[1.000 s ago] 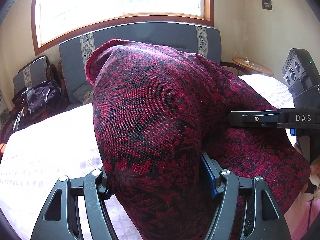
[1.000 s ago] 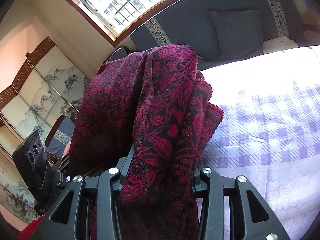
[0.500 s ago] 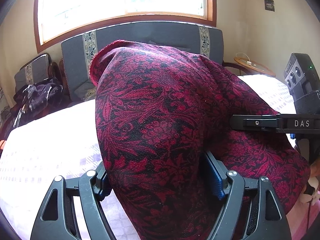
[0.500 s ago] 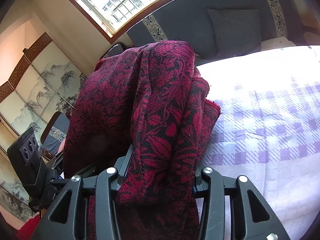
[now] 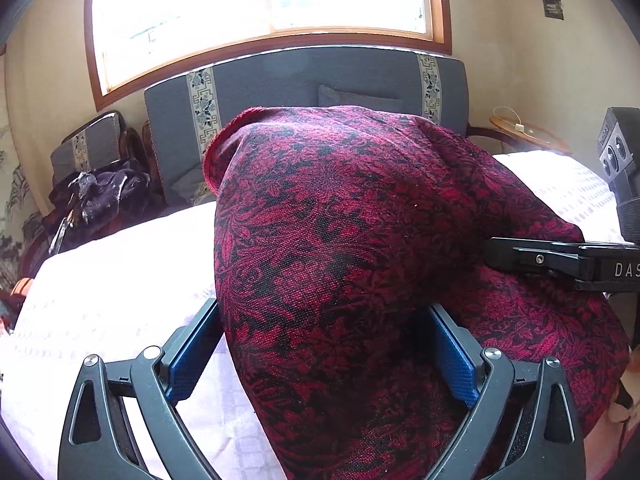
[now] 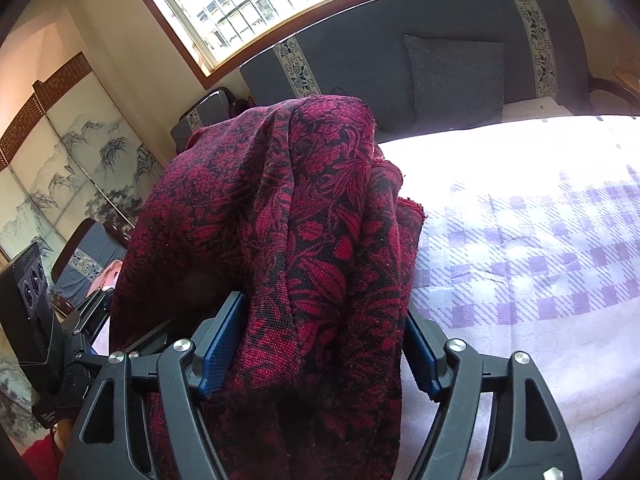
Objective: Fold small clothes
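Between opening hand-held grippers [image 5: 324,344] [image 6: 316,344]: red patterned cloth [image 5: 340,240], draped.

- A bed sheet [image 6: 540,264], white with purple checks, covers the bed.
- A grey headboard [image 5: 280,92] with patterned strips stands under the wood-framed window [image 5: 260,0].
- A grey cushion [image 6: 456,76] leans against it.
- A painted folding screen [image 6: 68,168] stands left.
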`<state>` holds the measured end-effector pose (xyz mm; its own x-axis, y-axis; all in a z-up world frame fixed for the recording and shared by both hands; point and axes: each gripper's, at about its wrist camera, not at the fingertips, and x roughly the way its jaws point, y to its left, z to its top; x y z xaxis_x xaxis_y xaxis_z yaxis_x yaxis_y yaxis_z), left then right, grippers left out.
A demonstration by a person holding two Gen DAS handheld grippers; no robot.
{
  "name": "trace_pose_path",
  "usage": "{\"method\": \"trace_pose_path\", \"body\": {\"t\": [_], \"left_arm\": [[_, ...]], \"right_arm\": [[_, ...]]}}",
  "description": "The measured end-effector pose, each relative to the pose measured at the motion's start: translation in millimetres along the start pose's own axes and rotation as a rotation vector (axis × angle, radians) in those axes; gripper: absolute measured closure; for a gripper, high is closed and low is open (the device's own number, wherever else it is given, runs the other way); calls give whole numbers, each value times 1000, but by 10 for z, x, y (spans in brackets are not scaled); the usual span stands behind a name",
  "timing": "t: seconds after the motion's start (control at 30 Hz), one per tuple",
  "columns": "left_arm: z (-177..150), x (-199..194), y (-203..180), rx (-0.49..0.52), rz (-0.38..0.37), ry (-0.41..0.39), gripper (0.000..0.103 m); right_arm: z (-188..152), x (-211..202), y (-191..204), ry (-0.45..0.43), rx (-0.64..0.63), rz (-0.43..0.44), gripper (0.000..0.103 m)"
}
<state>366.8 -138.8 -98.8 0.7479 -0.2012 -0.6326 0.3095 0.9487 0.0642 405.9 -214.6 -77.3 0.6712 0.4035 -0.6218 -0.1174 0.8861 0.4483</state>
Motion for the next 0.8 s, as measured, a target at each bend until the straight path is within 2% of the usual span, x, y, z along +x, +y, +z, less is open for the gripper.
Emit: {"method": "trace_pose_path", "body": {"t": [0.1, 0.33, 0.5, 0.73, 0.8], "left_arm": [[-11, -23, 1, 1, 25, -9, 3], [-133, -269, -71, 22, 137, -60, 2], [-230, -540, -160, 15, 144, -50, 2], [-350, -1175, -338, -17, 134, -106, 1], [-396, -1381, -412, -14, 155, -126, 0]], "right_arm": [[-21, -47, 4, -28, 0, -38, 20], [-238, -355, 219, -116, -39, -161, 17], [-411, -721, 470, -168, -94, -169, 10], [-723, -1214, 680, -211, -118, -216, 4], [-845, -1366, 689, -221, -100, -214, 4]]}}
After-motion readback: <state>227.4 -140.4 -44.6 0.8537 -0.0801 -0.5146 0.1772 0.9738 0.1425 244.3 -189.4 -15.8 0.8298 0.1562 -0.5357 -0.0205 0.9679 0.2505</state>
